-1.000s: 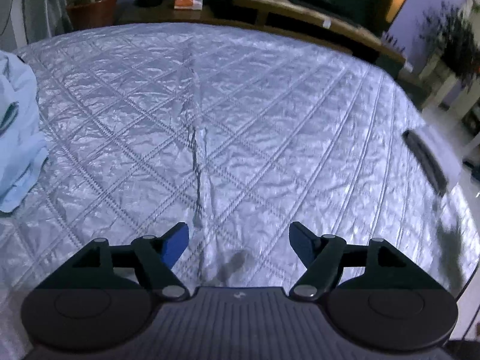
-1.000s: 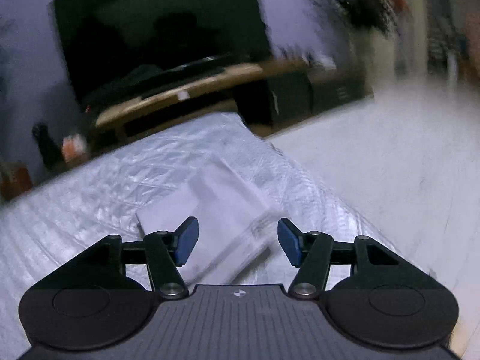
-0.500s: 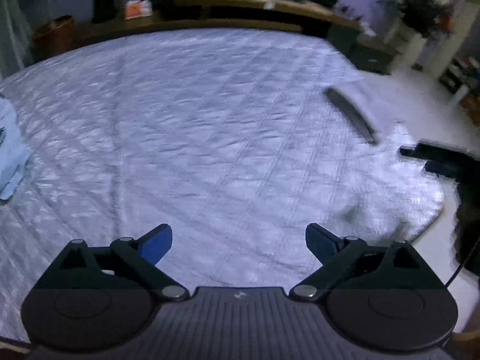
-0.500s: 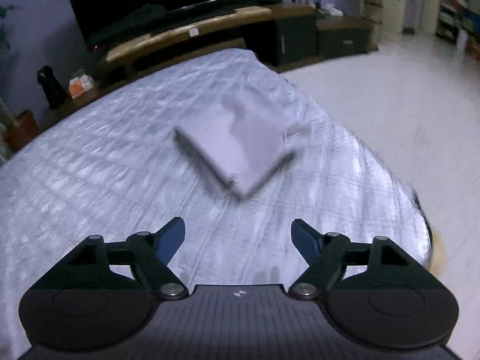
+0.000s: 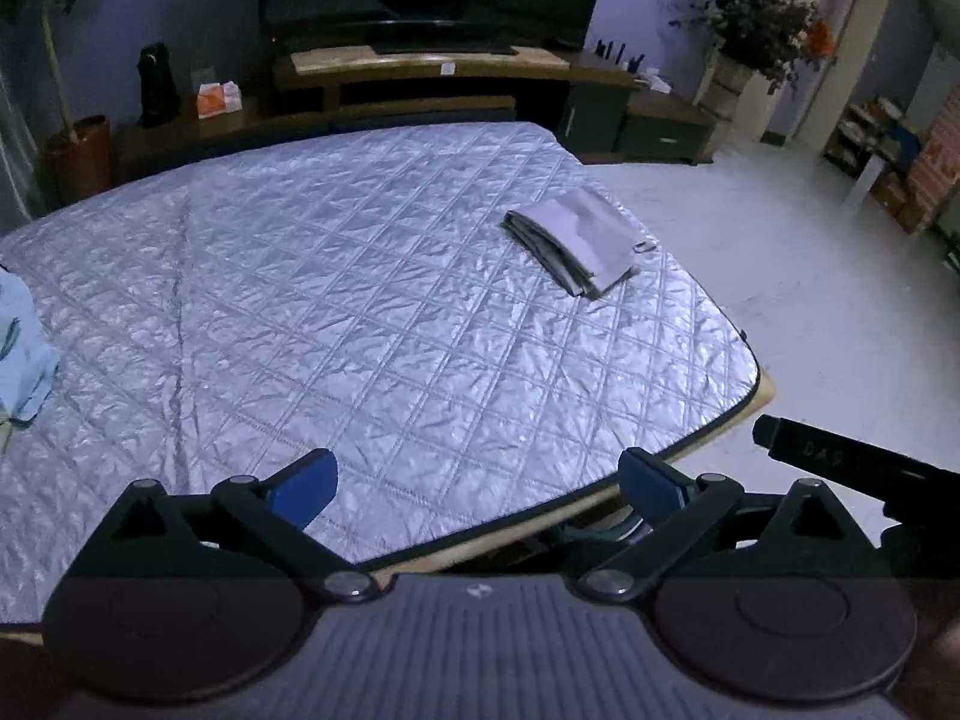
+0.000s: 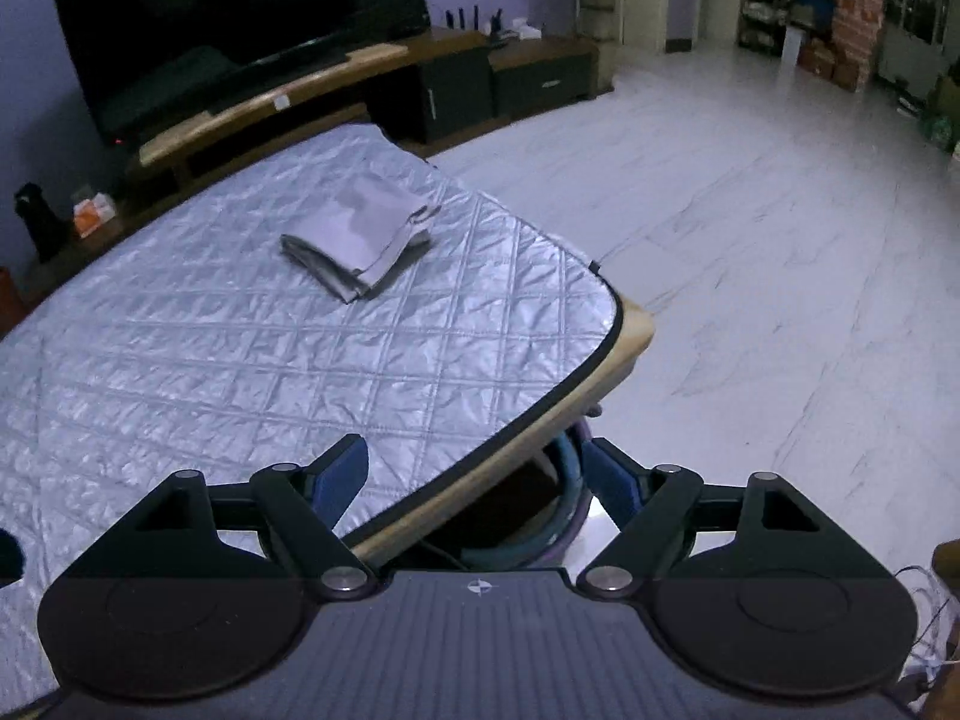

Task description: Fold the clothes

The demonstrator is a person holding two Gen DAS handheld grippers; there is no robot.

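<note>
light-blue clothes (image 5: 24, 348) wait at far left of the quilted surface (image 5: 360, 312). left hand-held gripper (image 5: 477, 489) jaws opening, nothing between them, pulled back & up to the near edge vs a sec ago. grey folded garment (image 5: 579, 243) now lies let go near the far right corner. right hand-held gripper (image 6: 474, 480) spread, empty, also backed off. so this fold looks done; blue pile likely next.

Faint embossed lettering on the black right gripper (image 5: 840, 462), seen at the left-wrist view's right edge: illegible. Orange box (image 5: 219, 99) print too small. Nothing else readable.
</note>
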